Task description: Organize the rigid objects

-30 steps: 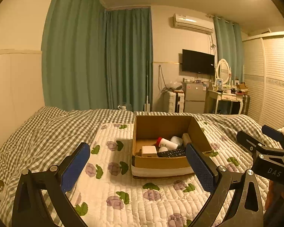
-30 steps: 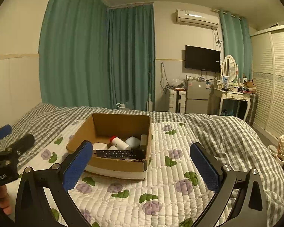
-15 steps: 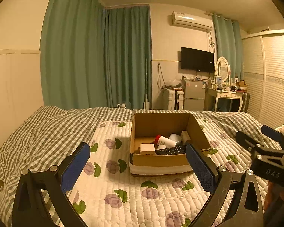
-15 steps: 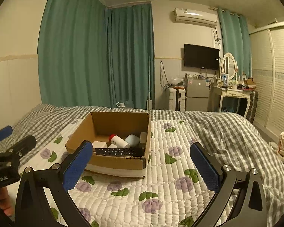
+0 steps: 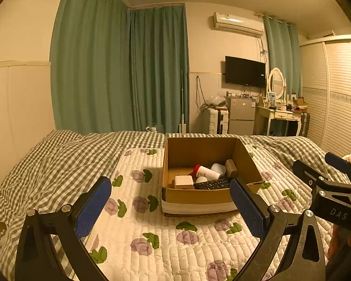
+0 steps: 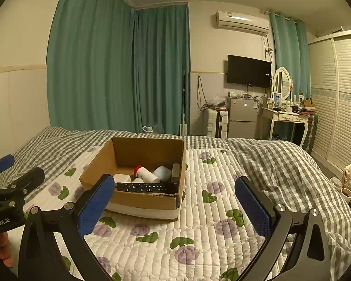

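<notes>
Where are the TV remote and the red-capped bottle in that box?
remote (image 6: 144,187), right wrist view, middle of its keypad.
red-capped bottle (image 6: 148,175), right wrist view, its white body.

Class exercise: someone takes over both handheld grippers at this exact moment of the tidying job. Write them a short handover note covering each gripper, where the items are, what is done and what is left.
Left gripper: open, empty, held above the quilt short of the cardboard box.
Right gripper: open, empty, beside the left one.
Items: all in the box on the floral quilt: black remote along the near wall, red-capped white bottle, white block, pale rounded container, brownish piece at the right wall.
Done: no loose items show on the quilt.
Left: probably only a check outside these views, or arranging inside the box.
</notes>
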Tool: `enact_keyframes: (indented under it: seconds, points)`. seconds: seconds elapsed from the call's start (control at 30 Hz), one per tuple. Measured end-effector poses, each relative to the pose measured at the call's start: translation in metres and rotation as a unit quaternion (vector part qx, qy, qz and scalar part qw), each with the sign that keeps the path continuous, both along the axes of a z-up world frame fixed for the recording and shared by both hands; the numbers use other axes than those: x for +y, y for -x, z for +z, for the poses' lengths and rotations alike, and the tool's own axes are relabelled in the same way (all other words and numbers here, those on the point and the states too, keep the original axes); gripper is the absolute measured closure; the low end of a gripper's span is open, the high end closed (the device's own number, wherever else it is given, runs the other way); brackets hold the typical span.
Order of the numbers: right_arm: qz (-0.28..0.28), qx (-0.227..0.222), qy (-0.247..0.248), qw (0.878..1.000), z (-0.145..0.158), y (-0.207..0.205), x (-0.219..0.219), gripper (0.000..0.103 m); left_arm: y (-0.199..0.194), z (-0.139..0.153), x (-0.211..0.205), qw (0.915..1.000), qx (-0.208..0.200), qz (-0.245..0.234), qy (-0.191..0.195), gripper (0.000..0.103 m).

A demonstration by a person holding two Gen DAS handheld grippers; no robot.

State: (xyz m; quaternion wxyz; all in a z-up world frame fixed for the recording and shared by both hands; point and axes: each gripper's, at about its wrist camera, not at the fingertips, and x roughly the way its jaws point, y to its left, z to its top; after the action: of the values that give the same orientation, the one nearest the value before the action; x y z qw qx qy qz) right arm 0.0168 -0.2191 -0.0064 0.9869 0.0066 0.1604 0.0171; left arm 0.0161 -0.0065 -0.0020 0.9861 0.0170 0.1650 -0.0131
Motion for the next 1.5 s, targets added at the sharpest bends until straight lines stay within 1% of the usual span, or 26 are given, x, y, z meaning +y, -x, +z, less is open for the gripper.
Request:
enact_keyframes:
  seconds: [0.33,0.5,0.67,0.83,1.13,1.5]
  points:
    - [-0.002,0.004,-0.006,1.0,0.0008,-0.0011,-0.002,0.0,0.0015,-0.0007,-0.0049,0.9999,0.006,-0.006,-0.008,0.0]
    - [0.0,0.015,-0.011,1.0,-0.0013,-0.0039,-0.0025,0.0,0.004,0.0014,-0.0057,0.9999,0.001,-0.012,-0.008,0.0]
    - [-0.003,0.016,-0.01,1.0,-0.0014,-0.0041,-0.0023,0.0,0.0036,0.001,-0.0049,0.9999,0.004,-0.012,-0.003,0.0]
    - [-0.003,0.017,-0.011,1.0,-0.0016,-0.0044,-0.0018,0.0,0.0041,0.0009,-0.0055,0.9999,0.002,-0.01,-0.008,0.0]
    - [-0.005,0.019,-0.008,1.0,-0.0023,-0.0042,-0.0014,0.0,0.0017,-0.0021,-0.0043,0.9998,0.013,-0.016,-0.004,0.0]
    - [-0.004,0.018,-0.009,1.0,-0.0026,-0.0038,-0.0014,0.0,0.0009,-0.0031,-0.003,0.9998,0.014,-0.014,-0.004,0.0]
